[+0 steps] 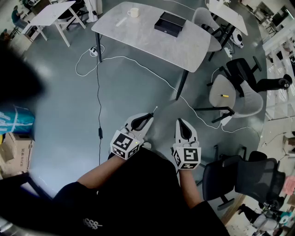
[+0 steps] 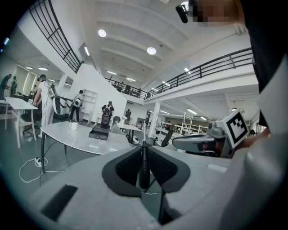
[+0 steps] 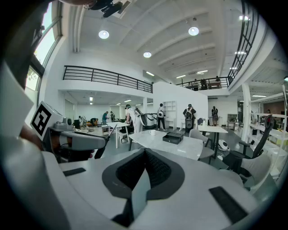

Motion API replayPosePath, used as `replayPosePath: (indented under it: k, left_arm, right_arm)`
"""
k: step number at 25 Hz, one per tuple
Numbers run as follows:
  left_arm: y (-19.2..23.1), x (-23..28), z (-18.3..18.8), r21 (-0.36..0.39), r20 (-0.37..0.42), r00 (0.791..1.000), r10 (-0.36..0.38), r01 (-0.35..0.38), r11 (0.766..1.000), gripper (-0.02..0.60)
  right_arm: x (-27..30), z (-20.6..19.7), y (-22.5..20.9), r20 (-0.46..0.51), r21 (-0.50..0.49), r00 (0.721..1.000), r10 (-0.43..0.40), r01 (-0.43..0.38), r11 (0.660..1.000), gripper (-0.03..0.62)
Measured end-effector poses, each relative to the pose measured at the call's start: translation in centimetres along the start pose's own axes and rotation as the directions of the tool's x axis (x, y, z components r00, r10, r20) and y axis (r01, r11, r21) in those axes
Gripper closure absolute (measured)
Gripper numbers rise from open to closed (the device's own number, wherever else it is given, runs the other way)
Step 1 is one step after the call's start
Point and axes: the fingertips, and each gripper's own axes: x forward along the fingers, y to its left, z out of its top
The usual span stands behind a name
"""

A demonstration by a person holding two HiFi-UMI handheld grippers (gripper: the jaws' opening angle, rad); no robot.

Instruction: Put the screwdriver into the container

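We note the left gripper (image 1: 145, 119) clamped on the screwdriver (image 2: 143, 164): its dark handle sits between the jaws and its thin shaft pokes forward past the tips. The right gripper (image 1: 183, 123) is just beside it, jaws closed on nothing. Both are held over the grey floor, close to the person's body. The black container (image 1: 170, 24) lies well apart on the grey table (image 1: 138, 39), near a white cup (image 1: 133, 12).
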Motion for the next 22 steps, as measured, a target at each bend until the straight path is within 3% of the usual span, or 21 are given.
replayPosePath:
  k: [6,13,22]
  left_arm:
    - [-0.2,-0.3,-0.5,0.002,0.01,1.0,0.029,-0.029,1.0,0.525]
    - [0.9,-0.3,-1.0,0.007,-0.019,0.999,0.036,-0.035,0.999,0.525]
    - [7.5,3.3,-0.1,-0.032,-0.032,0.999,0.031,-0.032,0.999,0.525]
  right_arm:
    - [-1.0,-0.9,0.2,0.026,0.064,0.999,0.024,-0.025,0.998,0.583]
    - [0.7,-2.9,-0.1,-0.036,0.107,0.999,0.019,-0.015,0.994,0.582]
    - [8.1,-1.4,-1.0,-0.056,0.17,0.998,0.016,-0.007,0.985,0.582]
